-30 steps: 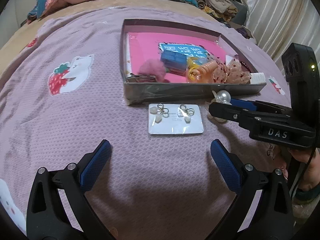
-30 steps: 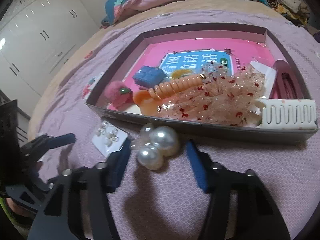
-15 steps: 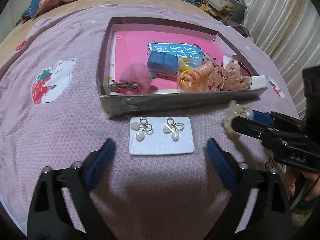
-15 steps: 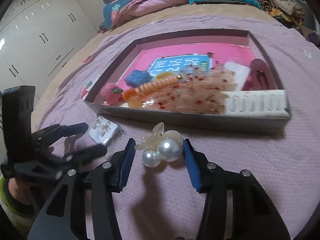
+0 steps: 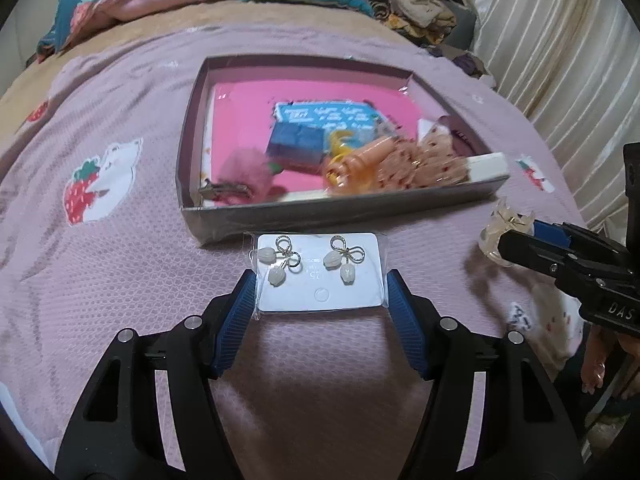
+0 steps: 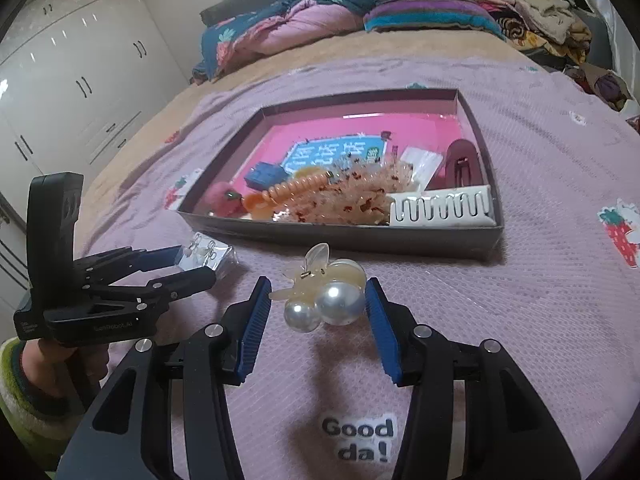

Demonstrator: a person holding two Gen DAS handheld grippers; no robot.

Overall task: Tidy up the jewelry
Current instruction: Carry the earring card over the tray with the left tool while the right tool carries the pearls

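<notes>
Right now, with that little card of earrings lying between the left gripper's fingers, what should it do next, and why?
Probably finish closing on the earring card. The left gripper has just been closing its jaws, and its pads flank the card, which lies flat on the bedspread in front of the tray. The right gripper already holds the pearl hair clip.
</notes>
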